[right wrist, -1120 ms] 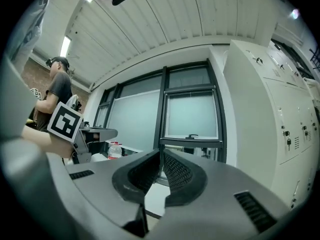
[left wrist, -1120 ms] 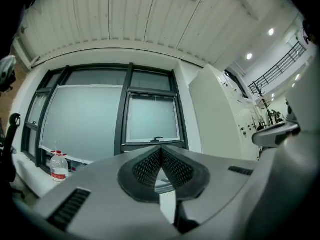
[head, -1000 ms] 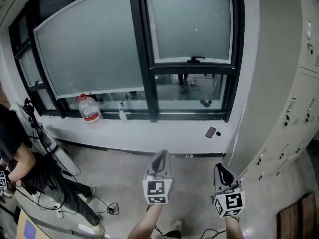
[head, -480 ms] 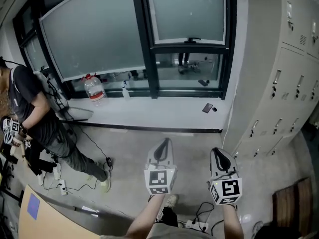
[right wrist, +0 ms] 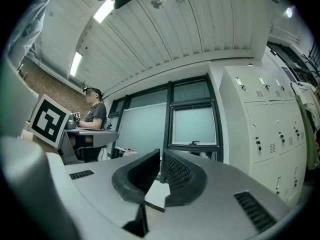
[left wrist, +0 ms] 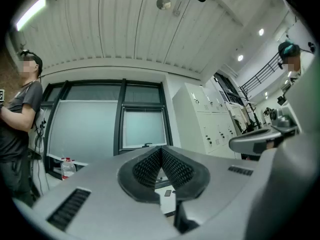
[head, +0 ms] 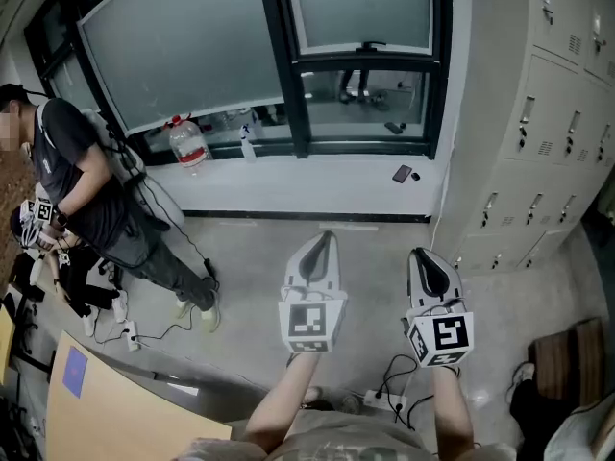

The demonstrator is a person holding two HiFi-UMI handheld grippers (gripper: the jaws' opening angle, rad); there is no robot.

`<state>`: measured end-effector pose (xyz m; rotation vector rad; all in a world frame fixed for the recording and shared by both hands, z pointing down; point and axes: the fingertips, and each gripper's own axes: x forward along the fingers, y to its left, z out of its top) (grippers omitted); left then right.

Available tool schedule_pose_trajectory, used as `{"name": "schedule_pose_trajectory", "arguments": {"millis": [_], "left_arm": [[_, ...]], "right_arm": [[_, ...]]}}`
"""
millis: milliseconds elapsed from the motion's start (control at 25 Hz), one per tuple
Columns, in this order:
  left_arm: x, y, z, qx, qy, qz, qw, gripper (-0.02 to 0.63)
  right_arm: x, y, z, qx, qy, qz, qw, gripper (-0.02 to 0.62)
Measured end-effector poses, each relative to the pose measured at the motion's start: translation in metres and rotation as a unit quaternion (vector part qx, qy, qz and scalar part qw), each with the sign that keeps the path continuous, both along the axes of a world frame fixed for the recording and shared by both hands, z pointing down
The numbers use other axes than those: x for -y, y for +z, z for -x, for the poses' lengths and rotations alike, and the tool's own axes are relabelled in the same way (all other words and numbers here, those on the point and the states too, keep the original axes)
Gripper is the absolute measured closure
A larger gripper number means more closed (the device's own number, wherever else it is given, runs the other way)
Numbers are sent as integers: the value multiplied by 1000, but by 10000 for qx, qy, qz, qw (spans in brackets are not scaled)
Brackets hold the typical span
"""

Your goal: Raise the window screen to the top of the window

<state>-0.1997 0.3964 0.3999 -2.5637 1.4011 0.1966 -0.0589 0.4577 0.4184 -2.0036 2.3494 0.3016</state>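
ok so where things sit: the window screen (head: 183,56), the pale panel over the big left pane, hangs down over most of the glass with only a clear strip under its bottom edge; so it's not at the top of the window. the upper part of the narrower right pane looks just as pale, and I can't tell if that's another screen or frosted glass.

left gripper (head: 321,242) and right gripper (head: 424,258) are both held out over the floor, well apart from the window sill (head: 317,176); both have their jaws pressed together with nothing in them, which each gripper view shows clearly.

my take on doing the lift well: get right up to the sill so you're not reaching; open a gripper and take the screen's bottom edge near the middle so it goes up level rather than skewed; I can't see a tab or cord from here, so look for one up close. watch the water bottle (head: 187,142) and the phone (head: 403,174) on the sill, since they're easy to knock; also there's a person (head: 86,190) standing off to the left, so leave them some room.
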Motion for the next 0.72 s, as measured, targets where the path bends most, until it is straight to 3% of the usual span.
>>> {"name": "schedule_pose_trajectory", "arguments": {"millis": [360, 720], "left_arm": [[-28, 14, 17, 3, 125, 113, 9999, 601], [-51, 20, 39, -10, 339, 109, 9994, 601]], "right_arm": [[-23, 10, 16, 237, 107, 105, 9996, 569], [-51, 20, 44, 143, 292, 250, 9992, 589]]}}
